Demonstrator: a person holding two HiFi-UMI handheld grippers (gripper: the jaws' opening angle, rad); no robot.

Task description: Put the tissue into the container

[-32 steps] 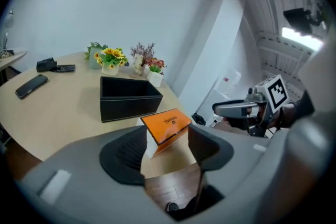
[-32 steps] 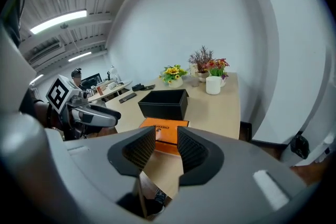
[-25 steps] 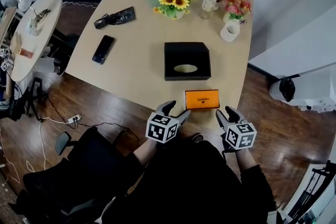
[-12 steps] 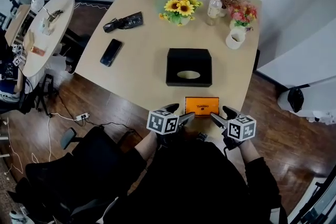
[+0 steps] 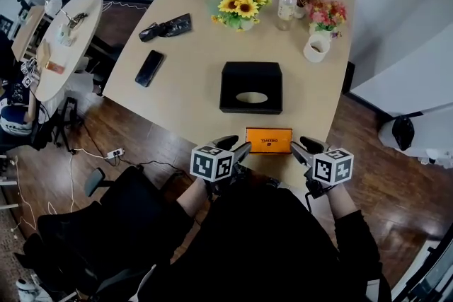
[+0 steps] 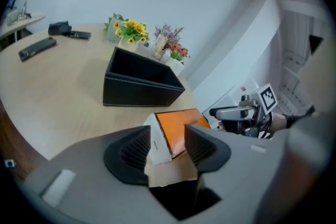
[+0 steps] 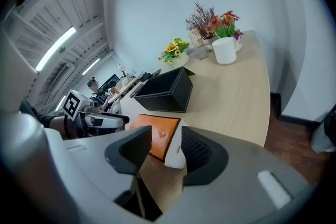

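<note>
Low in the middle of the frame, the left gripper (image 5: 239,150) has its jaws part open, just now closing, with the left end of the orange tissue pack (image 5: 269,139) in the gap, not squeezed yet, I think. The pack lies longways left to right, just below the black container (image 5: 251,87). The right gripper (image 5: 299,150) does the same at the right end

The jaws of your left gripper (image 6: 167,139) and your right gripper (image 7: 161,143), which have just been closing, cover the near corners of the orange tissue pack (image 5: 269,140). You cannot tell whether the pads press on it. Its print is too small to read. The grippers also hide part of the near edge of the worktop (image 5: 191,81).
</note>
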